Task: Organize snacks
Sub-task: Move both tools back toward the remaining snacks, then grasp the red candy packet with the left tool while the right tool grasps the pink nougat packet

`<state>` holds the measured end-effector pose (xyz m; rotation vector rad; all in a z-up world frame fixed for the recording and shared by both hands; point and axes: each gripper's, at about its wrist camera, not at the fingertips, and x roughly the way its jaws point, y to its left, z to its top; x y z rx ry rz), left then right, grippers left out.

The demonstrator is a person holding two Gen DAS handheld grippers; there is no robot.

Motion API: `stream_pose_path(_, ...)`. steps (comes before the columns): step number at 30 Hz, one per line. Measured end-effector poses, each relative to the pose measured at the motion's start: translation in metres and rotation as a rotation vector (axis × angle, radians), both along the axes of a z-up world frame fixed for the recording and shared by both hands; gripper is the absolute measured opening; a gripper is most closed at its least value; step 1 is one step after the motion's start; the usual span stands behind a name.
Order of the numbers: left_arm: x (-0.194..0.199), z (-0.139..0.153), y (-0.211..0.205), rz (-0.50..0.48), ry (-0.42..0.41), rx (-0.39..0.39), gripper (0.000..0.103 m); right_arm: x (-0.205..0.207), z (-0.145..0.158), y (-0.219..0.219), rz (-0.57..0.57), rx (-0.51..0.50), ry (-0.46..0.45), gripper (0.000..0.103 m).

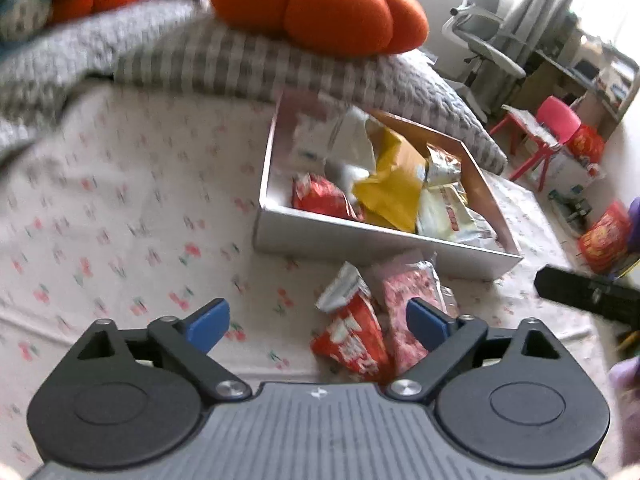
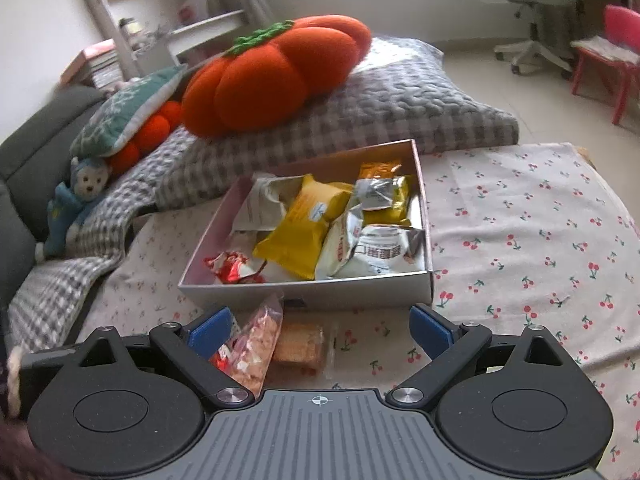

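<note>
A shallow white box (image 1: pixel 360 236) lies on the cherry-print sheet and holds several snack packets, among them a yellow packet (image 1: pixel 390 188) and a red one (image 1: pixel 320 196). In front of it lie a red packet (image 1: pixel 352 340) and a pink packet (image 1: pixel 408 292). My left gripper (image 1: pixel 320 324) hovers over these two, open, its blue pads touching nothing. In the right wrist view the box (image 2: pixel 320 292) is just ahead. A clear pink packet (image 2: pixel 256 340) and a brown biscuit packet (image 2: pixel 300 344) lie before it, between the wide-open fingers of my right gripper (image 2: pixel 320 326), untouched.
An orange pumpkin cushion (image 2: pixel 276 76) rests on a grey checked blanket (image 2: pixel 400 112) behind the box. A blue plush toy (image 2: pixel 76 204) lies at the left. Cherry-print sheet (image 2: pixel 520 240) spreads right of the box. An office chair (image 1: pixel 476 40) and a red child's chair (image 1: pixel 540 140) stand on the floor.
</note>
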<state>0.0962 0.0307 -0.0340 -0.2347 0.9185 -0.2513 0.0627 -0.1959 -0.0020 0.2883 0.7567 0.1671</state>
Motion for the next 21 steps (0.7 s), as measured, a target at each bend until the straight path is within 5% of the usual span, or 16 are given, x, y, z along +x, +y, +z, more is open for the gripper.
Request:
stream_pose_path(6,0.009,-0.009,-0.001,-0.006,0.077,-0.157,0.063,0.000,-0.008,0.014,0.054,-0.046,0.002,0.097)
stream_pose_path(10,0.009,-0.013,-0.004,-0.007,0.091,-0.166,0.043,0.003,-0.017,0.020,0.082,-0.030,0.028,0.097)
stream_pose_path(19,0.005,-0.017,-0.001,0.009,0.087,-0.161,0.025,0.007,-0.028,0.032,0.114,0.020,0.057,0.093)
stream_pose_path(21,0.005,-0.017,-0.002,0.010,0.082,-0.150,0.025,0.009,-0.032,0.036,0.119,0.036,0.074,0.083)
